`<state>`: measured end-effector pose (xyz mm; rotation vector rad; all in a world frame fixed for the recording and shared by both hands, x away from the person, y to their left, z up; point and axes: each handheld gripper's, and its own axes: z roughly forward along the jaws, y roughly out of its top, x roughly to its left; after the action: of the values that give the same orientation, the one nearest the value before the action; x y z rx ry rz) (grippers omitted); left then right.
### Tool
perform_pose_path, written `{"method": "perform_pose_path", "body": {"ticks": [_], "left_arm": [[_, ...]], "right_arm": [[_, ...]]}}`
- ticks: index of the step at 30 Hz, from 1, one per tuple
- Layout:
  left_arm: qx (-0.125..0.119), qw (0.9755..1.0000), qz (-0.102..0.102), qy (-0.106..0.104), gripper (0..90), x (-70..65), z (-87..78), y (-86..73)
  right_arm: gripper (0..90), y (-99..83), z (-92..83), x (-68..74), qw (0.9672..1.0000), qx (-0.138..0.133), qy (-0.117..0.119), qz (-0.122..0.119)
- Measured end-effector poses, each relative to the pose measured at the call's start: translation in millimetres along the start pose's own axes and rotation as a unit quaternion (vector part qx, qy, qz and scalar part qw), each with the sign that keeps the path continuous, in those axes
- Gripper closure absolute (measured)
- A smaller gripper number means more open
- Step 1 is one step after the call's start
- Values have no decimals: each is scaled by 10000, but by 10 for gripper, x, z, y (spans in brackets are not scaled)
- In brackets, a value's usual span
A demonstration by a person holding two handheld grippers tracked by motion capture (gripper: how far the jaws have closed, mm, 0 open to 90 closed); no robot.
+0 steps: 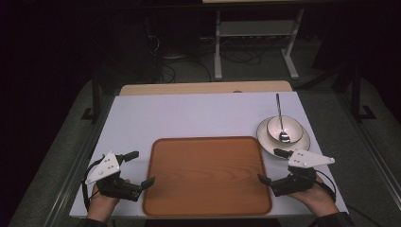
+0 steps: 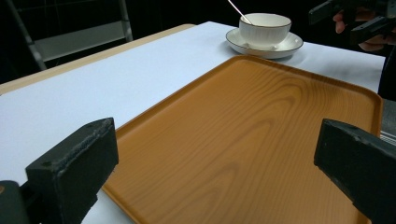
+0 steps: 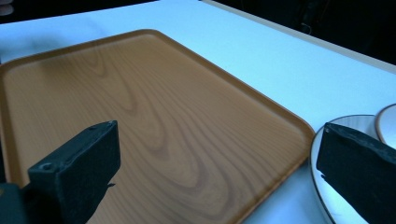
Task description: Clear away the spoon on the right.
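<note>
A wooden tray (image 1: 207,176) lies empty on the white worktop (image 1: 189,116), between two grippers with jaws spread and holding nothing. A bowl (image 1: 284,129) with a spoon (image 1: 280,118), on a saucer (image 1: 265,140), sits just beyond the right gripper (image 1: 273,165), well apart from the left gripper (image 1: 138,168), so the right hand is likely nearer.

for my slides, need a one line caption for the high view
Open left gripper and right gripper flank a wooden tray; a bowl with spoon sits on a saucer.

Flanking the tray (image 1: 207,177), both tongs, left (image 1: 140,168) and right (image 1: 273,166), have black bodies, blocky matte jaws, white three-cornered top plates dotted with screws, looping black cables, and dark sleeves (image 1: 338,220) behind the hands.
</note>
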<state>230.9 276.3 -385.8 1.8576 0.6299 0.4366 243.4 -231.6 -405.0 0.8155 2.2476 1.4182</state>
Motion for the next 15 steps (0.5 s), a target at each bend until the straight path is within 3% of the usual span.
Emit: {"method": "perform_pose_path", "body": {"ticks": [15], "left_arm": [[26, 10000, 20, -39, 0, 0, 20, 2]], "right_arm": [[0, 71, 32, -63, 10000, -46, -6, 66]]}}
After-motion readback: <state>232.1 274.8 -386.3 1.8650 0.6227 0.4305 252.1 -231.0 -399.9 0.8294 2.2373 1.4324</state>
